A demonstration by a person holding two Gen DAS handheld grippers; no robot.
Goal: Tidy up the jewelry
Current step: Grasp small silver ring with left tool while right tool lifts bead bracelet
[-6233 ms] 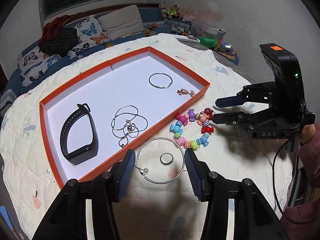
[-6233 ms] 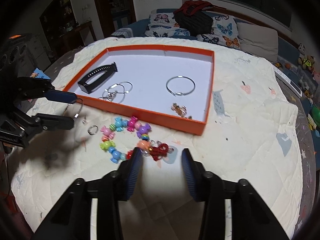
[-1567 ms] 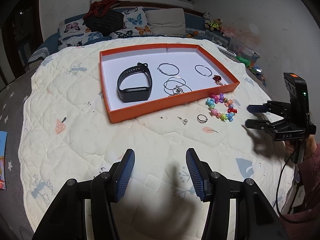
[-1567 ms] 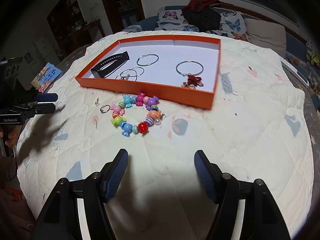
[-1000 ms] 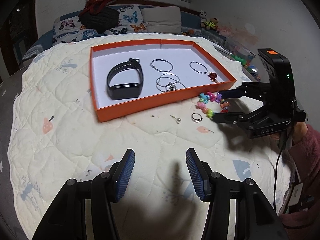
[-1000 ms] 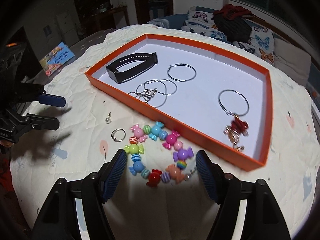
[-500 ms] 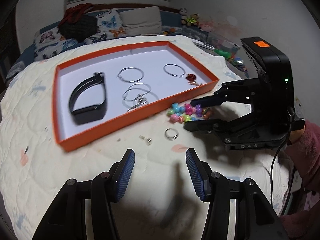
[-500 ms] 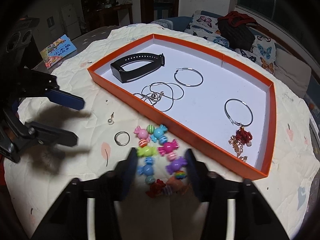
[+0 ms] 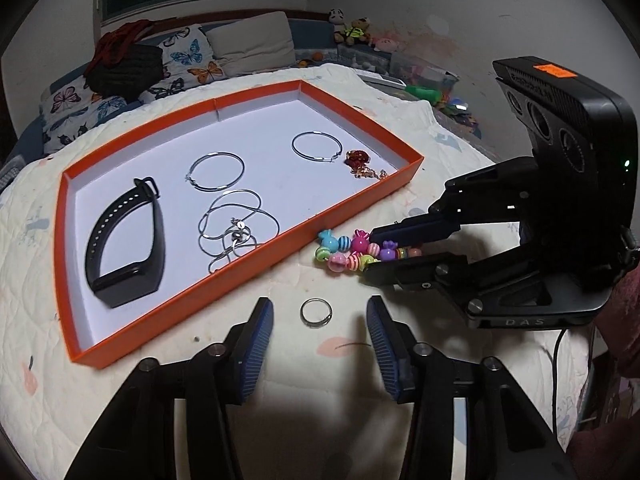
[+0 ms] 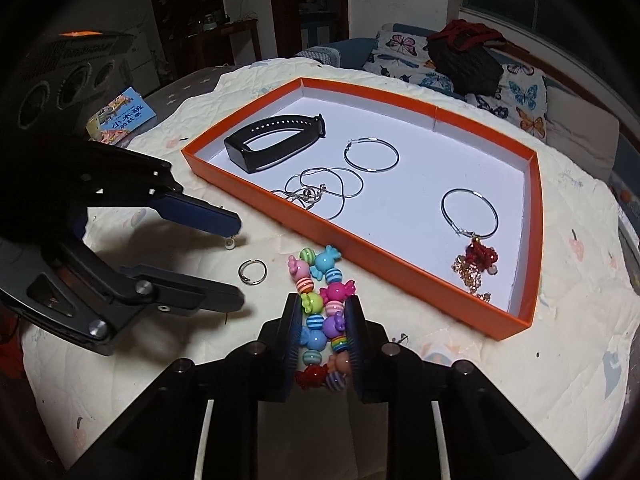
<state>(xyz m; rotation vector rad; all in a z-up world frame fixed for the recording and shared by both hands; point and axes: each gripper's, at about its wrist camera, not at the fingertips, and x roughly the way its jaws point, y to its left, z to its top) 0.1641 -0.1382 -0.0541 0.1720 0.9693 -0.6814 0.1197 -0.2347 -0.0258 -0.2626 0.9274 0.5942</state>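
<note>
Right gripper (image 10: 323, 320) has closed on the bead bracelet (image 10: 322, 312), which lies on the quilt just outside the tray (image 10: 536, 216). Left gripper (image 9: 318, 332), jaws apart, has advanced to straddle the ring (image 9: 316, 312). Both remaining transfers are now underway.

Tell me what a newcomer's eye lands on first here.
Probably the bright candy-bead bracelet, squeezed between the right gripper's fingers on the quilt just outside the orange tray. Next, the small silver ring lying between the open fingers of the left gripper.
</note>
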